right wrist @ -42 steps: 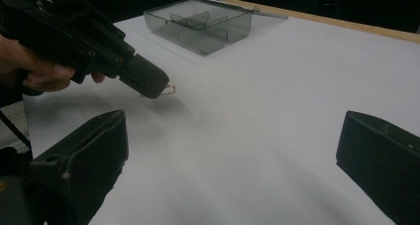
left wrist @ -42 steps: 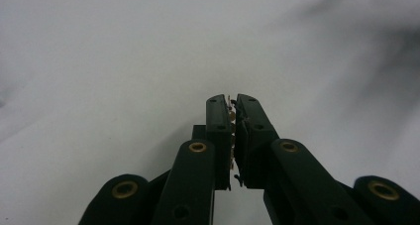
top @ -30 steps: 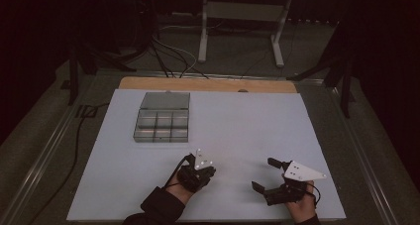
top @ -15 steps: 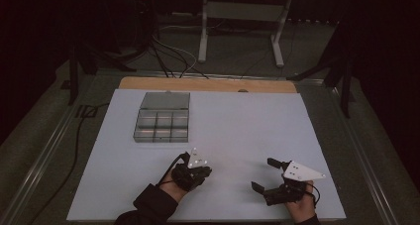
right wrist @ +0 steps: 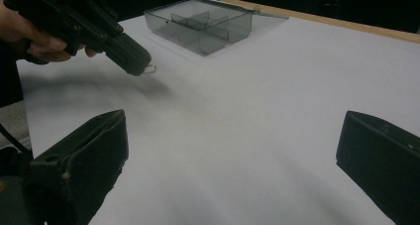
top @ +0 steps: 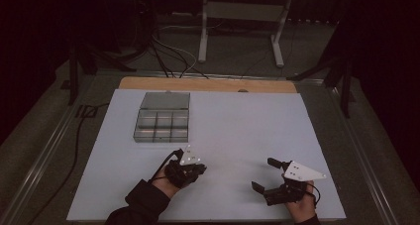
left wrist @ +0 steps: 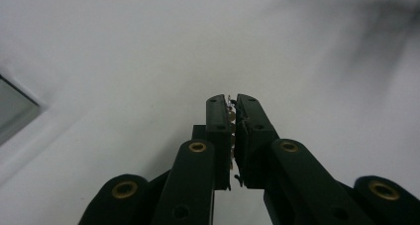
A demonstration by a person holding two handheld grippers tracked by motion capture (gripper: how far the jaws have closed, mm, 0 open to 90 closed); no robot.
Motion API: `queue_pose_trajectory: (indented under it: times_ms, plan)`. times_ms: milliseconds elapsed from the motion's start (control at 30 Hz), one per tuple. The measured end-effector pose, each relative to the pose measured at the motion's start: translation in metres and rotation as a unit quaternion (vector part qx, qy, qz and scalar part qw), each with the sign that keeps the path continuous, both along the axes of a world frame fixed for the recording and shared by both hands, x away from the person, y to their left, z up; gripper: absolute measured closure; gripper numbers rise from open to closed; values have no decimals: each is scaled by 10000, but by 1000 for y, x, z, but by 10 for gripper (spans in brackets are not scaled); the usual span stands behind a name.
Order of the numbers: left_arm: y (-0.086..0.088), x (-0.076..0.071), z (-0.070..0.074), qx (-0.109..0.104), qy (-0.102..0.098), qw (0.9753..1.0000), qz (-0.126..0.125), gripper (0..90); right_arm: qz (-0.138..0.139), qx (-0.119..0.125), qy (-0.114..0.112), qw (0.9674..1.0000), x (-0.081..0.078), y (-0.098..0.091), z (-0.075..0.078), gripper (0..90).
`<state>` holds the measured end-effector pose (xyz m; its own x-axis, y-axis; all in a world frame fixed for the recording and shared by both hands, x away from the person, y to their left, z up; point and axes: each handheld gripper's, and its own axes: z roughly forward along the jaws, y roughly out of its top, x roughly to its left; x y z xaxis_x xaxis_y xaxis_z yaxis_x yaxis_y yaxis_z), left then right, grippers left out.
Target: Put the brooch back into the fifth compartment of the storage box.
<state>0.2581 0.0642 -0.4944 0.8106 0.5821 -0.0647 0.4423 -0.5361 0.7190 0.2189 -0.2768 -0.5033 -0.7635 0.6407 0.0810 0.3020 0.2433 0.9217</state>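
My left gripper [top: 197, 169] hovers low over the white table top at the near left. Its jaws are shut on a small pale metal piece [left wrist: 231, 112], which pokes out at the tips. The right gripper view shows that left gripper [right wrist: 140, 65] in a hand, with the small metal piece [right wrist: 151, 68] at its tip, just above the table. My right gripper [top: 264, 174] rests near the front right, open wide with nothing between its fingers [right wrist: 94, 145]. A clear grey compartment box [top: 161, 120] with its lid laid back sits at the far left.
The white table top [top: 237, 121] has a wooden strip [top: 208, 84] along its far edge. Past it are metal stand legs [top: 237, 31] and cables [top: 163, 51] on a dark floor. The compartment box [right wrist: 200, 22] lies beyond the left gripper.
My left gripper has drifted slightly left and away from the person, still shut. The right gripper has stayed put and open.
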Motion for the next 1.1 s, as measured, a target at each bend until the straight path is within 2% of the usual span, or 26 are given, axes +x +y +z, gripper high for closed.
queue_pose_trajectory:
  times_ms: [333,867,1100]
  plan:
    - [10,6,6,-69,-52,10000,30,873,-4,6,3,10000,0,0,0,0]
    - [35,23,22,-172,-208,9990,352,873,-7,-1,10,10000,0,0,0,0]
    - [48,34,32,-329,-266,9975,571,873,-1,2,16,10000,0,0,0,0]
